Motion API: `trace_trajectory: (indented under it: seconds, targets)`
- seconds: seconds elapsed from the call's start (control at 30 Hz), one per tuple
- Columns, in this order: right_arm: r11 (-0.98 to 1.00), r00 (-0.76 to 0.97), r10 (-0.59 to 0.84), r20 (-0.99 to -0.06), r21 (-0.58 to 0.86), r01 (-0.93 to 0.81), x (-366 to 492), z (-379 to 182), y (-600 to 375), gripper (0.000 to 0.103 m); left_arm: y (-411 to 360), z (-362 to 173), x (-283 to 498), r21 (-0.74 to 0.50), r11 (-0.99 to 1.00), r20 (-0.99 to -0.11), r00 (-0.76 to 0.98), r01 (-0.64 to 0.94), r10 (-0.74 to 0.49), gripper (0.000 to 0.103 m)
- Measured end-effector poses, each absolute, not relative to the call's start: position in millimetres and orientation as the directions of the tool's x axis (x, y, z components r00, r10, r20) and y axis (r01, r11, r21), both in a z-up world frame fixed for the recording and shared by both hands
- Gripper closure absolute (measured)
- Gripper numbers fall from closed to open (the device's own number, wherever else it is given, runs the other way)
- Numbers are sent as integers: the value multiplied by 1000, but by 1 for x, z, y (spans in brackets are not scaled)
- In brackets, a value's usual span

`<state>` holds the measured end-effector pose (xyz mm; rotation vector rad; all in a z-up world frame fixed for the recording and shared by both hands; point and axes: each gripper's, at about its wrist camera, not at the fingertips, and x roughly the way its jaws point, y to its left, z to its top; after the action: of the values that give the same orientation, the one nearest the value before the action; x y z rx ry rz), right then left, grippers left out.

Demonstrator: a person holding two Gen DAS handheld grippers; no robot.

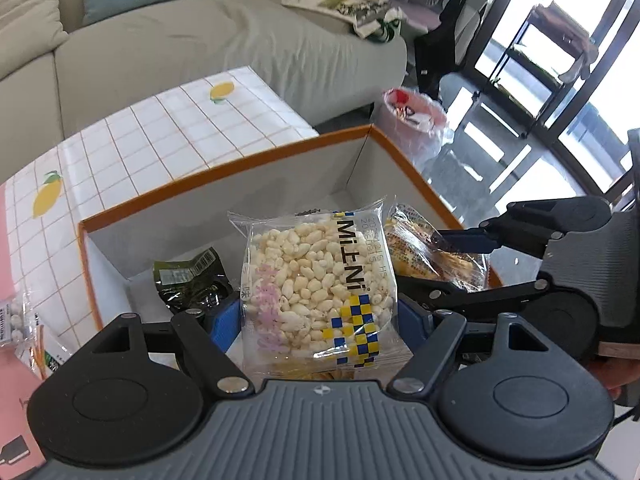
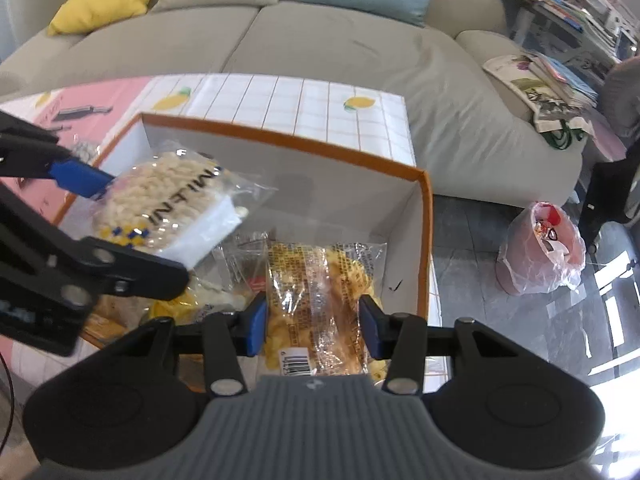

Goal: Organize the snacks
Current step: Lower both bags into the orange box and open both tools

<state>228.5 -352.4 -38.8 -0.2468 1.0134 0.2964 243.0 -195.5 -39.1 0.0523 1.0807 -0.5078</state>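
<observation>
My left gripper (image 1: pixel 320 320) is shut on a clear pack of puffed rice cake (image 1: pixel 316 280) and holds it over the white box with the orange rim (image 1: pixel 224 168). The same pack shows in the right wrist view (image 2: pixel 168 208) between the left fingers. My right gripper (image 2: pixel 314 324) is shut on a clear pack of yellow biscuits (image 2: pixel 316 300) over the box's (image 2: pixel 280 140) near right corner. From the left wrist view the right gripper (image 1: pixel 460 264) holds that pack (image 1: pixel 420 248) at the right. A dark green pack (image 1: pixel 192 280) lies in the box.
The box stands on a lemon-print tablecloth (image 1: pixel 160 132) with a pink mat (image 2: pixel 100 100) to the left. More snack packs (image 1: pixel 20 320) lie on the table outside the box. A beige sofa (image 2: pixel 340 48) is behind. A pink bin (image 2: pixel 540 248) stands on the floor.
</observation>
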Motion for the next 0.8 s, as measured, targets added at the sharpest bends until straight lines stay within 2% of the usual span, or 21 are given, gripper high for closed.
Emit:
trace_trajectory:
  seconds: [0.4,0.8]
  targets:
    - [851,419,111,-901,-132,-509,247,-65,-333,57,-206,-67,261,-146,897,-904,311,418,-292,13]
    - [845,333,96,-938,-99,-525,256,-89,-329,55,-207,-80,265,-111,900,-933,267,422,-241,13]
